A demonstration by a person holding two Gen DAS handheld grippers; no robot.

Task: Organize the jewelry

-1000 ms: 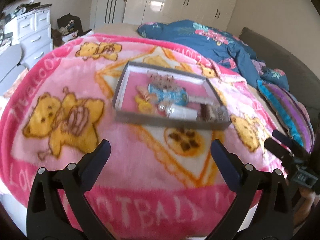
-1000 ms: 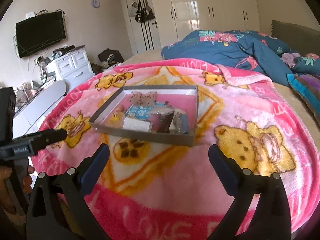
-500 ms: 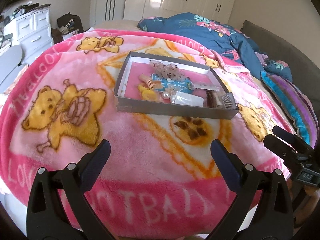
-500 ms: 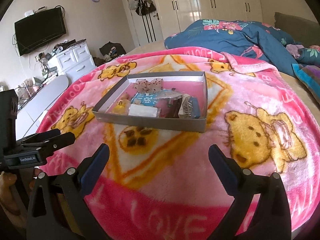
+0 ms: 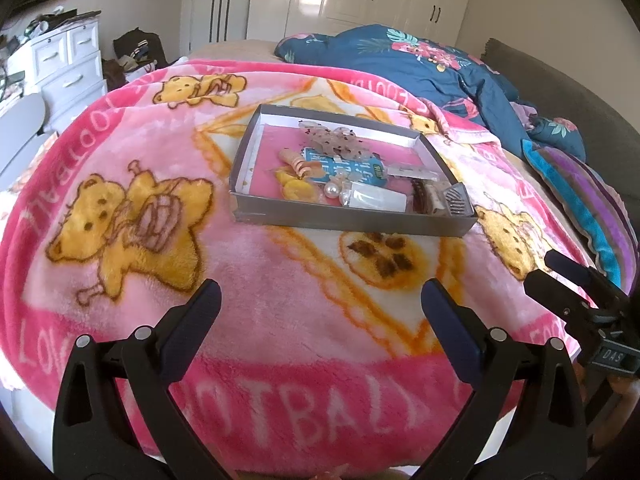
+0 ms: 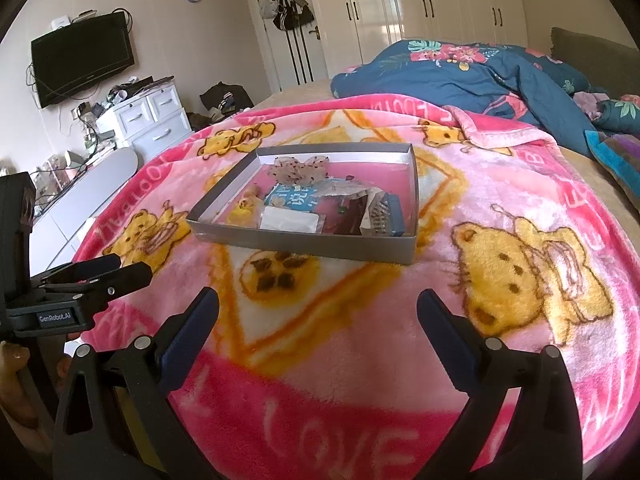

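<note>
A shallow grey box (image 5: 352, 218) with a pink lining sits on a pink teddy-bear blanket (image 5: 132, 264); it also shows in the right wrist view (image 6: 304, 246). Inside lie jumbled pieces: a blue card (image 5: 344, 168), pearls (image 5: 332, 190), yellow pieces (image 5: 296, 190), a spotted clear hair clip (image 5: 332, 138), a white packet (image 5: 376, 200) and a small comb (image 5: 454, 202). My left gripper (image 5: 318, 308) is open and empty, short of the box. My right gripper (image 6: 318, 312) is open and empty, also short of it.
A dark blue floral duvet (image 5: 420, 64) is bunched at the bed's far right, with a striped pillow (image 5: 588, 200) beside it. White drawers (image 6: 148, 120) and a wall TV (image 6: 82, 58) stand left of the bed. Wardrobes (image 6: 432, 8) line the back wall.
Both grippers have moved closer to the bed and the box; the box now looks larger and nearer in both views. Both jaws stay open.
</note>
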